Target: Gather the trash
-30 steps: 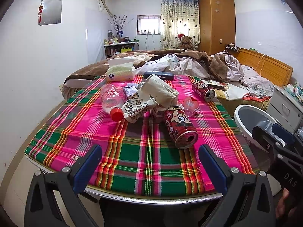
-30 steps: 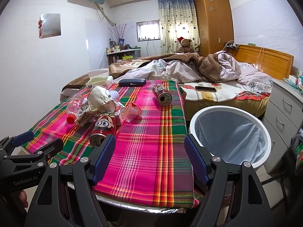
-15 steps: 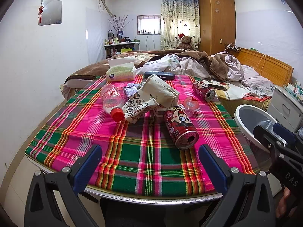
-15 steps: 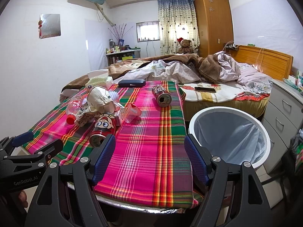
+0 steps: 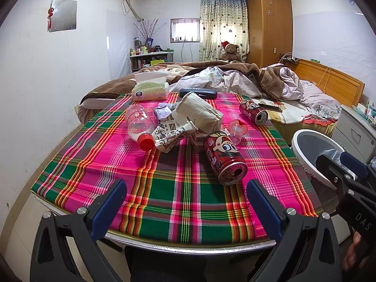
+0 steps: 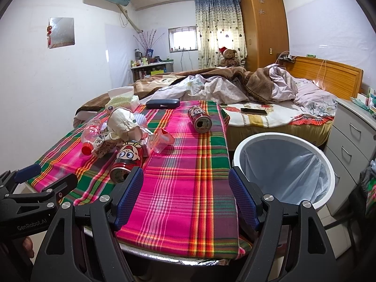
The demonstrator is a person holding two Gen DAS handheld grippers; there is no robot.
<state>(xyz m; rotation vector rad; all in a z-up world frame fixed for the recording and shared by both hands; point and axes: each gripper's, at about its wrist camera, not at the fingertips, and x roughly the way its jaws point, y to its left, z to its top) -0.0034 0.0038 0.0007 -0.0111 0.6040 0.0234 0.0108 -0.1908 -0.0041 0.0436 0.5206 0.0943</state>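
From the left wrist view, the left gripper [image 5: 185, 196] hangs over the near edge of the round table with the pink-and-green plaid cloth [image 5: 98, 171], its blue-padded fingers spread wide with nothing between them. Just ahead lies a red cartoon-printed drink can [image 5: 224, 156] on its side, open mouth toward the camera. Behind it sits a heap of trash: a clear plastic bottle with a red cap [image 5: 139, 127], a crumpled printed paper bag [image 5: 174, 134], a beige paper sack [image 5: 199, 114] and a small clear plastic cup [image 5: 237, 130]. A second red can [image 5: 253, 112] lies farther right. The white round bin with a clear liner [image 5: 312, 150] stands beside the table at the right; little of its inside shows.

From the right wrist view, the right gripper [image 6: 185, 199] is likewise wide open and holds nothing, over the cloth's near right part. The bin [image 6: 285, 171] stands just right of the table, and what shows of its liner is bare.

Against the earlier frames, nothing on the table has moved and both grippers sit almost where they were.
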